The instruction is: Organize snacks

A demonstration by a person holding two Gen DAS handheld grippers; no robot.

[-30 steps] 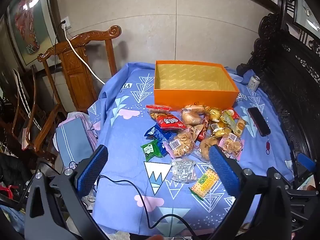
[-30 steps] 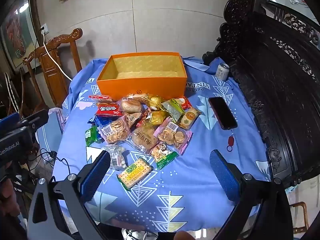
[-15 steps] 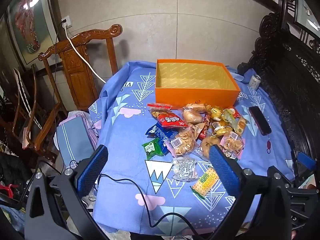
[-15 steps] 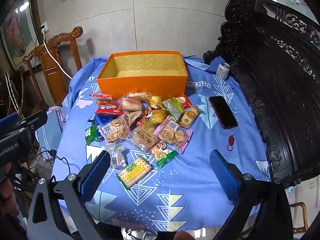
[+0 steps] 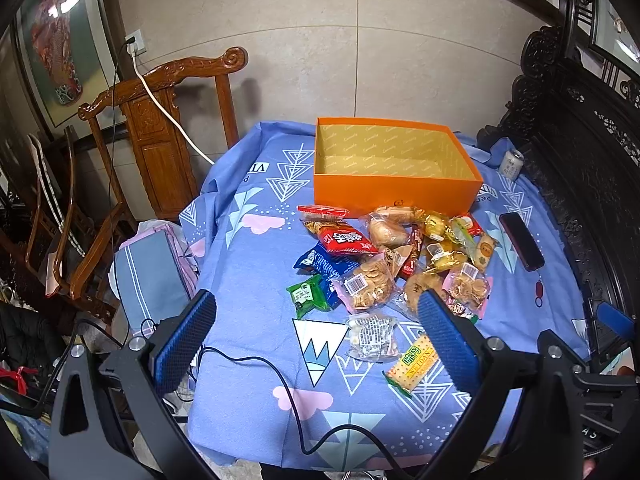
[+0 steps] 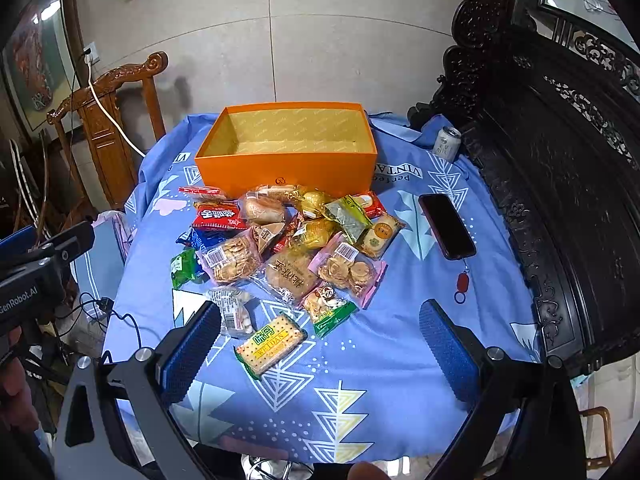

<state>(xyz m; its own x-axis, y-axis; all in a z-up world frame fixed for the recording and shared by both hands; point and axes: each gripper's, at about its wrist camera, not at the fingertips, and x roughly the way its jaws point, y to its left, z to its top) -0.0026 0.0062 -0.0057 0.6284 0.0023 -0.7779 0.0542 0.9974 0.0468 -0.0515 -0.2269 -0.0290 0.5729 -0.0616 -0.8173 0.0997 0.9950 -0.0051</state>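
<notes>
Above the near edge of the blue patterned cloth (image 6: 400, 344), the right gripper (image 6: 320, 344) hangs with its blue-padded jaws spread wide and nothing between them. The left gripper (image 5: 316, 340) sits likewise over the same cloth, jaws wide apart and empty; part of its black body also shows at the left border of the right wrist view.

The landmark is the orange box (image 6: 288, 168), open-topped and empty, standing at the far side of the cloth. Directly in front of it lies the pile of snacks (image 6: 288, 240), none of them in the box. Nearest the box are a red packet (image 6: 216, 216) and a wrapped bun (image 6: 262, 209); further from it come a clear bag of round crackers (image 6: 230, 260) and a second cracker bag with a pink edge (image 6: 348, 270). A small green packet (image 6: 183, 266) lies at the pile's left. Farthest from the box, closest to the right gripper, lies a yellow-and-green biscuit pack (image 6: 270, 344), apart from the pile, with a clear printed packet (image 6: 234, 312) just to its left.

To the right of the box a dark phone (image 6: 446, 226) rests on the cloth, and a drink can (image 6: 446, 144) stands by the box's far right corner. A carved wooden chair (image 6: 104, 120) stands left of the box, off the cloth.
</notes>
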